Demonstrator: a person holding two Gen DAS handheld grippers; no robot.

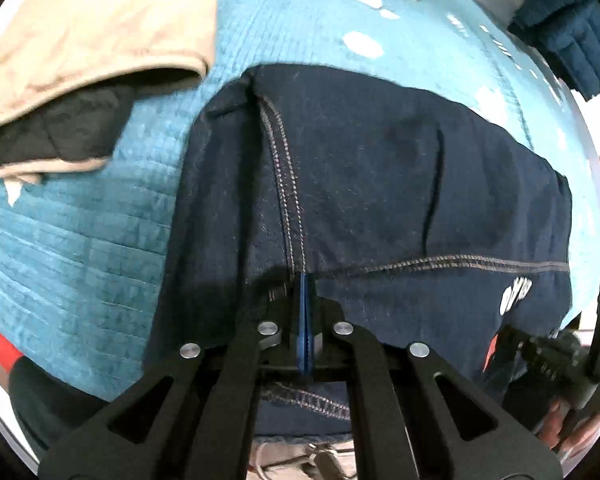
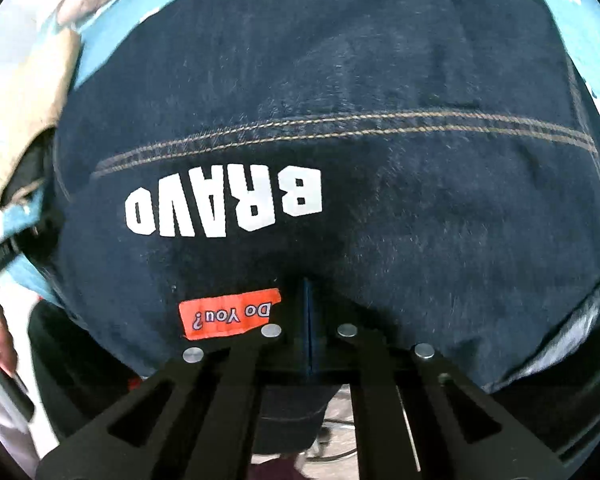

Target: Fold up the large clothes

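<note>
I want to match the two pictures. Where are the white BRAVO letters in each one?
Left wrist view: only a sliver of the white BRAVO letters, far right, low on the dark denim garment.
Right wrist view: the letters sit upside down, left of centre.
Shared landmark: the tan double-stitched seam above the letters.

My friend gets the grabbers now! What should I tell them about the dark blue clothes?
Left gripper: shut, pinching the near edge of the dark blue garment by its stitched seam.
Right gripper: shut on the same edge, beside the orange patch and the white BRAVO print.
The garment lies spread flat on the teal blanket; a beige garment sits to the left.
Done: both grips taken.
Left: probably lift the edge, fold it over, smooth it down.
</note>
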